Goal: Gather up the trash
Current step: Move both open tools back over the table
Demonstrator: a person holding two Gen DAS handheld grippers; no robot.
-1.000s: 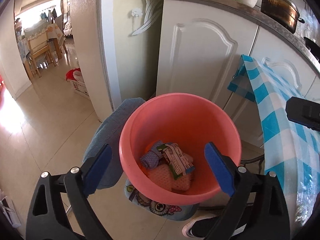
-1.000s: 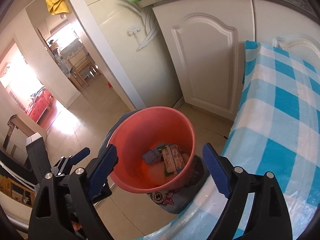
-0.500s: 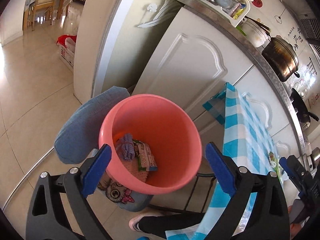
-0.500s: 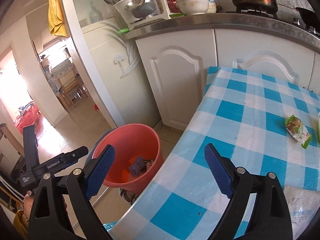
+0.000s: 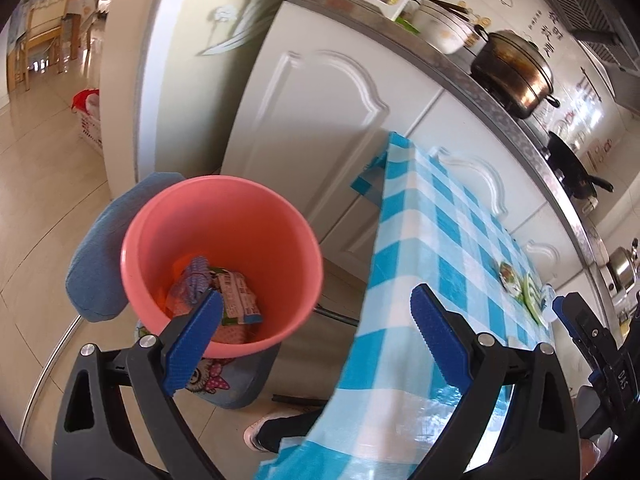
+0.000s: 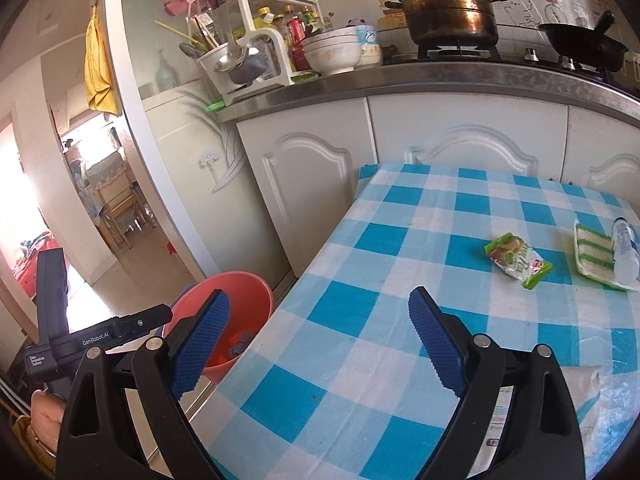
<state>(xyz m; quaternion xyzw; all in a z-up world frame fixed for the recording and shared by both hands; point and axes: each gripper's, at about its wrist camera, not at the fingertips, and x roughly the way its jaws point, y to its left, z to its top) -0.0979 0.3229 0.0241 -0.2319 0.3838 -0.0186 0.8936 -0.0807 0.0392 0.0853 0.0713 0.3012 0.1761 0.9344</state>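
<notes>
A pink bucket [image 5: 276,236] [image 6: 256,292] stands on a cushioned stool beside the table, with a blue crumpled wrapper [image 5: 192,276] and a printed snack packet [image 5: 236,296] inside. My left gripper [image 5: 316,320] hovers open and empty between the bucket and the table's edge. My right gripper [image 6: 318,328] is open and empty over the near part of the blue-checked tablecloth [image 6: 400,280]. Farther along the table lie a green snack wrapper [image 6: 518,260], a green-striped sponge [image 6: 592,256] and a clear plastic bottle [image 6: 626,252]. A crumpled plastic bag [image 6: 600,396] lies near my right finger.
White kitchen cabinets [image 6: 320,184] run behind the table, their counter holding a pot [image 6: 452,8], a pan, bowls and a utensil rack [image 6: 248,56]. A blue cushion [image 5: 96,256] hangs behind the bucket. A person's foot [image 5: 272,434] shows under the table. A doorway opens left.
Both grippers swung right, away from the bucket and toward the table, and rose a little. The right wrist view now shows the wrapper, sponge and bottle. Both stayed open and empty.
</notes>
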